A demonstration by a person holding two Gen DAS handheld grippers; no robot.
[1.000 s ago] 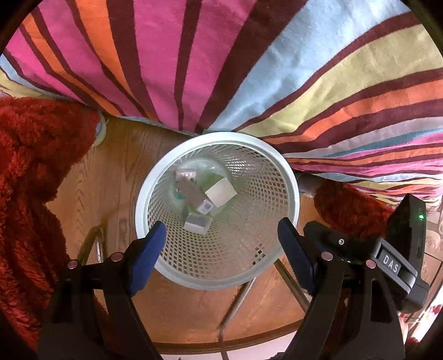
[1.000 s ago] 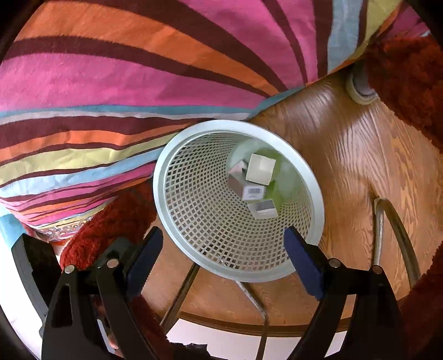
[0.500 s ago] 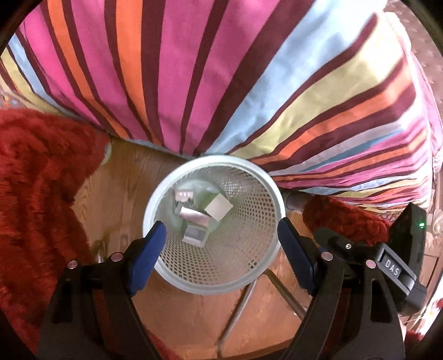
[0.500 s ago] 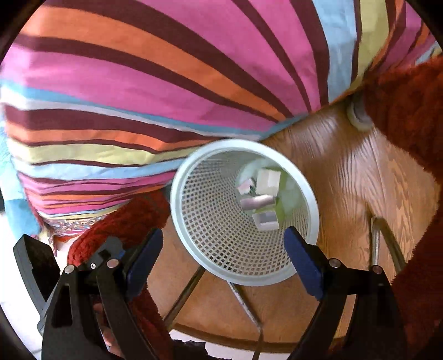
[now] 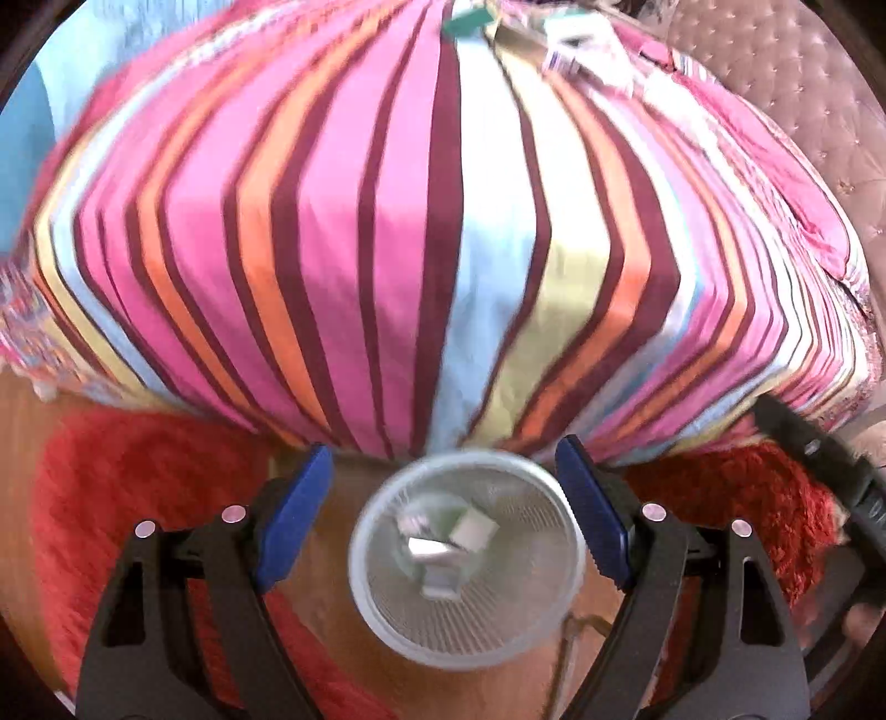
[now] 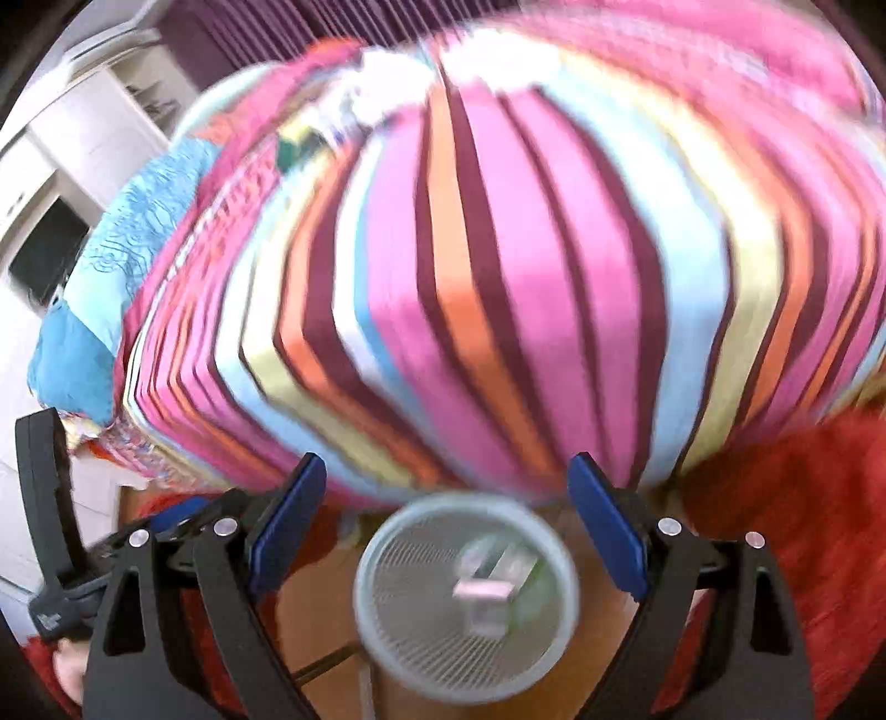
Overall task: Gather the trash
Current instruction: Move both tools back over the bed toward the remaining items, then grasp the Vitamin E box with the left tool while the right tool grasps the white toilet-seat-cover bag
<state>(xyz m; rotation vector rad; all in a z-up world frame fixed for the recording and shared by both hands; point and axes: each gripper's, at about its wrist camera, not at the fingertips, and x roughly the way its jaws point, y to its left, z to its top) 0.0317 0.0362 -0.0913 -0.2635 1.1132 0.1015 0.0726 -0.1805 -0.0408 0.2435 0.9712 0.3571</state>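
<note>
Both views motion-blurred. Left hand-held gripper (image 5: pixel 443 518) wide open, nothing between its blue pads, hovering above the white mesh wastebasket (image 5: pixel 382 620) on the wood floor (image 5: pixel 326 587). Small boxes of trash (image 5: pixel 443 554) lie at the basket bottom. Red shaggy rug (image 5: pixel 138 482) on either side, striped bedspread (image 5: pixel 387 249) behind; more small items (image 5: pixel 576 33) sit on top of the bed, too blurred to identify. Right hand-held gripper (image 6: pixel 446 523) also spread open and empty, above the same basket.
</note>
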